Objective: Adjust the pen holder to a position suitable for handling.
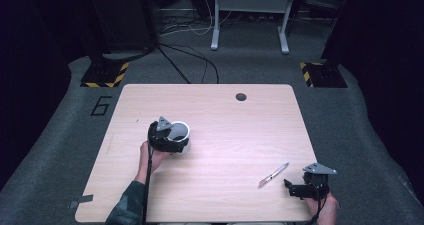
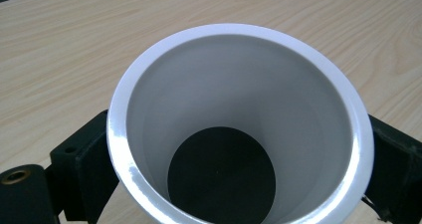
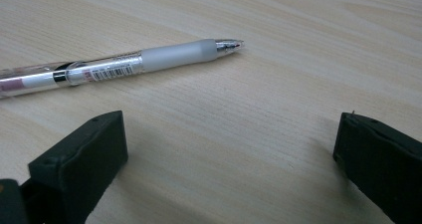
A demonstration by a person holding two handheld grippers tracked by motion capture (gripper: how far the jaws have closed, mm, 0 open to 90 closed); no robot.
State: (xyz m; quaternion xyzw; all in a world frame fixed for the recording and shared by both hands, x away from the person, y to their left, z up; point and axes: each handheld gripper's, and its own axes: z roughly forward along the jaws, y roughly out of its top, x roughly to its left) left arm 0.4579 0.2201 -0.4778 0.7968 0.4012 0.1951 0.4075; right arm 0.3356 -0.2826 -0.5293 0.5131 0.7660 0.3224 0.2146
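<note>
A white cup point(image 1: 180, 131) with a dark bottom stands on the left half of the wooden table point(image 1: 235, 130). My left gripper point(image 1: 172, 142) is shut on it from the near side. In the left gripper view the cup point(image 2: 239, 79) sits between the two black jaws, which press its sides, and my left gripper point(image 2: 241, 159) looks down into it. A clear pen point(image 1: 273, 175) with a white grip lies at the near right. My right gripper point(image 1: 294, 187) rests just right of it, open. In the right gripper view the pen point(image 3: 124, 64) lies beyond my right gripper point(image 3: 229, 154).
A dark round hole point(image 1: 241, 96) sits near the table's far edge. A grey tape piece point(image 1: 80, 203) lies at the near left corner. Beyond the table are cables, two hazard-striped bases point(image 1: 105, 75) and a white frame point(image 1: 250, 15).
</note>
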